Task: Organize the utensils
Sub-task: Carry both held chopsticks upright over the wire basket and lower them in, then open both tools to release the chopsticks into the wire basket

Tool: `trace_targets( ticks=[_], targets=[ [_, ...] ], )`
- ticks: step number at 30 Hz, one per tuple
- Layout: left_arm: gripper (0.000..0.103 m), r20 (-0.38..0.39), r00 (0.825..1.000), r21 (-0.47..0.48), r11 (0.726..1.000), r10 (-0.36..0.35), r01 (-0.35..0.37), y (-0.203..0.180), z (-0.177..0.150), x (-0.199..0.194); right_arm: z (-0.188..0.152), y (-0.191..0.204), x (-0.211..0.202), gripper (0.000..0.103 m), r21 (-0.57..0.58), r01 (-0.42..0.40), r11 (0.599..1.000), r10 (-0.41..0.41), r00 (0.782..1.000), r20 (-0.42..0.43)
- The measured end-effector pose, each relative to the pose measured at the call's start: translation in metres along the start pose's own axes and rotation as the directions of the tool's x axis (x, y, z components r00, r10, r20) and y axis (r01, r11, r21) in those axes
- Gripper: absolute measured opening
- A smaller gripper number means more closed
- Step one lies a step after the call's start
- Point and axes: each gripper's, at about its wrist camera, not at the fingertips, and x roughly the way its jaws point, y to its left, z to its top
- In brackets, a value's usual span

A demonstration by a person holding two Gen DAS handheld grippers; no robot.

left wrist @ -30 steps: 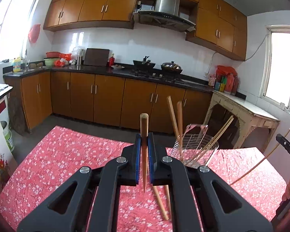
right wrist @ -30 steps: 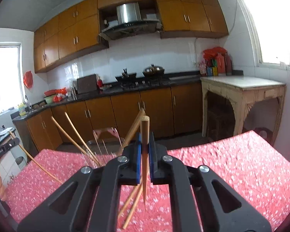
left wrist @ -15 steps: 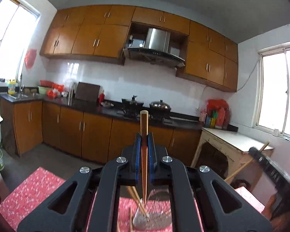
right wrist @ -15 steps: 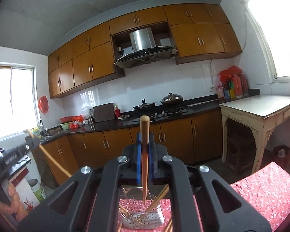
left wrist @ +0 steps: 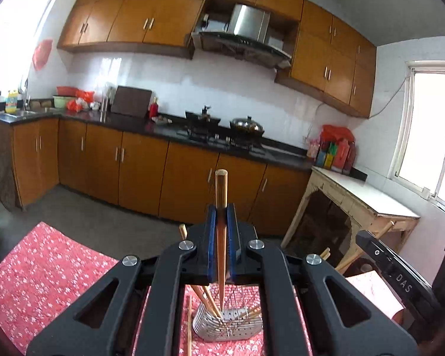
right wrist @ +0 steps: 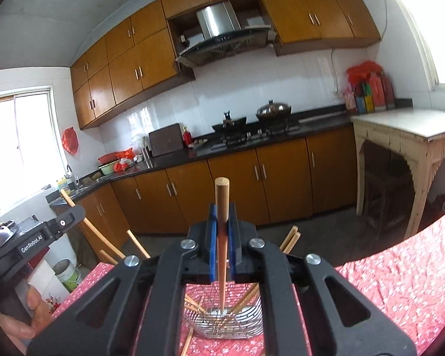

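Each gripper is shut on one wooden chopstick held upright, thick end up. In the left wrist view my left gripper [left wrist: 221,222] clamps its chopstick [left wrist: 221,190], whose thin tip hangs just above a metal wire utensil holder [left wrist: 228,324] on the red floral tablecloth [left wrist: 44,273]. In the right wrist view my right gripper [right wrist: 222,222] clamps its chopstick [right wrist: 221,195] over the same holder [right wrist: 231,322]. Several chopsticks lean inside the holder, and a loose chopstick [left wrist: 189,326] lies on the cloth beside it.
Kitchen counters with a stove and pots run along the back wall. A pale side table [left wrist: 368,201] stands at the right. The other gripper's black body shows at the right edge [left wrist: 400,279] of the left wrist view, and at the left edge [right wrist: 35,240] with a hand in the right wrist view.
Both grippers rose and drew in over the holder with their chopsticks still clamped. The holder now sits right below the chopstick tips, instead of ahead on the cloth.
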Motion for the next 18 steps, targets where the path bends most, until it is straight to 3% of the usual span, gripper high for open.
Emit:
trace_targets(
  ticks=[18],
  targets=[
    [0.007,-0.159,0.987,0.038,0.999,0.023,-0.017,0.003,-0.023,0.033,-0.031,-0.022,0.046,0.008,0.103,0.036,0.994,-0.019,0.987,-0.160]
  ],
)
